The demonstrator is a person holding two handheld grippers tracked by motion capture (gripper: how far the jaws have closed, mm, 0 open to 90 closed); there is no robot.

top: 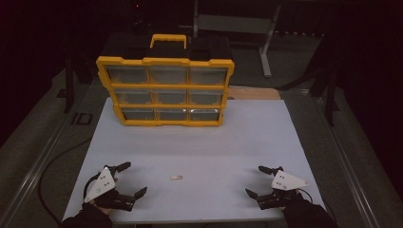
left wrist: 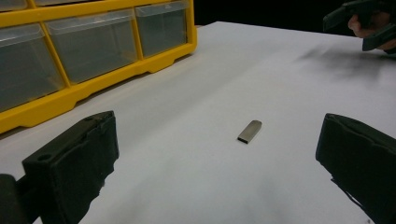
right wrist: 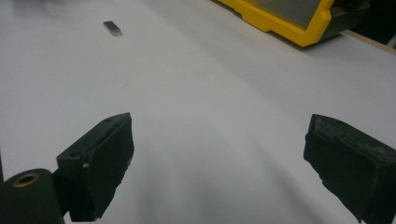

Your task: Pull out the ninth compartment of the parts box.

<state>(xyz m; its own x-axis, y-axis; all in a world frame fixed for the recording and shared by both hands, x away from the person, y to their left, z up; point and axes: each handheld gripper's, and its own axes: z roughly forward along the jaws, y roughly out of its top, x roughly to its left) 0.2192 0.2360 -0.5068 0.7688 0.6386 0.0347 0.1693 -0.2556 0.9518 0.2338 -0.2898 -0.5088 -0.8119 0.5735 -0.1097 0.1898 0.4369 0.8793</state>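
A small flat silver metal piece (top: 176,177) lies on the white board (top: 199,142) between the two grippers; it also shows as the metal piece (left wrist: 250,131) and the metal piece (right wrist: 112,28). My left gripper (top: 131,179) rests at the near left, open, jaws wide with nothing between them; the left gripper (left wrist: 215,158) faces the piece from a short way off. My right gripper (top: 257,180) sits at the near right, open and empty; the right gripper (right wrist: 219,154) has the piece far ahead to the left. A yellow organizer (top: 165,90) with clear drawers stands at the back.
The organizer (left wrist: 84,60) has a black case and yellow handle (top: 167,40) behind it. A metal stand (top: 266,42) is beyond the table. The board's near edge (top: 190,221) runs just under the hands. The other hand's gripper (left wrist: 359,23) shows far right.
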